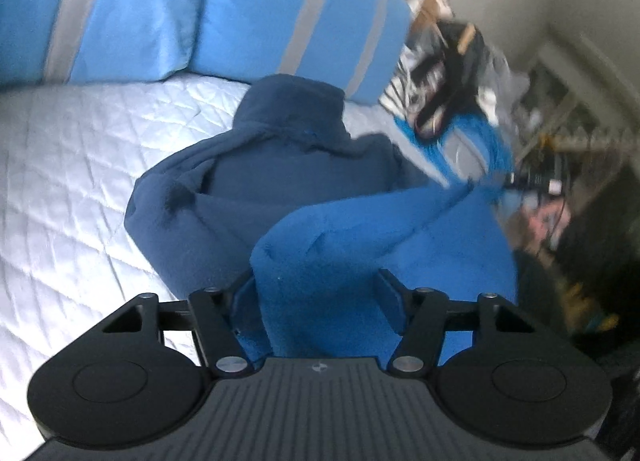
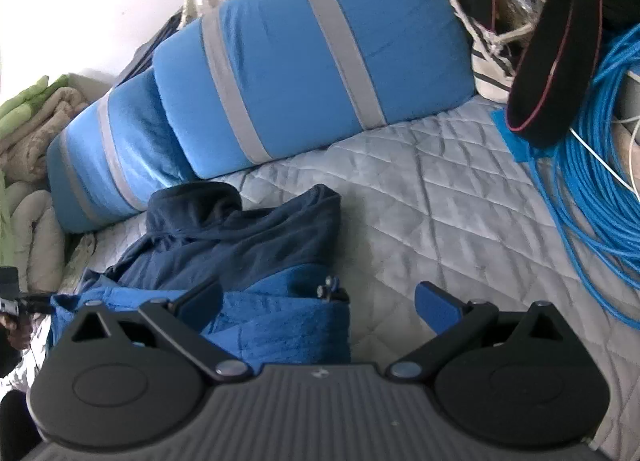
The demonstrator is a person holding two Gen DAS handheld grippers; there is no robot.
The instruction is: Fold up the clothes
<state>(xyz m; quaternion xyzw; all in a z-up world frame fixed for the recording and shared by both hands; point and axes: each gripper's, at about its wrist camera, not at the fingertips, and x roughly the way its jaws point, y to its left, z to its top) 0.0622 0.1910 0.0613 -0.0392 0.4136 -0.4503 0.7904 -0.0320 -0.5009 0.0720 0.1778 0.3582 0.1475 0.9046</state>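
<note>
No words or labels can be read, only a small round mark on the grey body of each gripper.

The blue fleece top [image 1: 280, 165] lies crumpled on a bed w/ a pale quilted cover [image 1: 72, 165]. Its dark blue part, w/ the collar, sits near the pillows. A brighter blue part lies closer to the cameras.

Two blue pillows w/ grey stripes [image 2: 304, 73] lean at the head of the bed, behind the top.

Left gripper [image 1: 316, 293]: a fold of the bright blue cloth stands up between its fingers. The fingers are partly apart. Can't tell if the pads press on the cloth, bc the cloth hides the left pad.

Right gripper [image 2: 320, 301]: fingers are wide apart and hold nothing. The left finger [image 2: 200, 297] sits over the bright blue edge of the top. The right finger is over bare quilt.

Right view only: a coil of bright blue cable [image 2: 592, 165] on the right of the bed, a black strap w/ a red edge [image 2: 552, 61] over it, and beige and green blankets [image 2: 28, 133] at the far left.

Left view only: a blurry, messy room corner at the right, w/ white shelves [image 1: 560, 101] by a pale wall. That side is too blurred to tell more.
</note>
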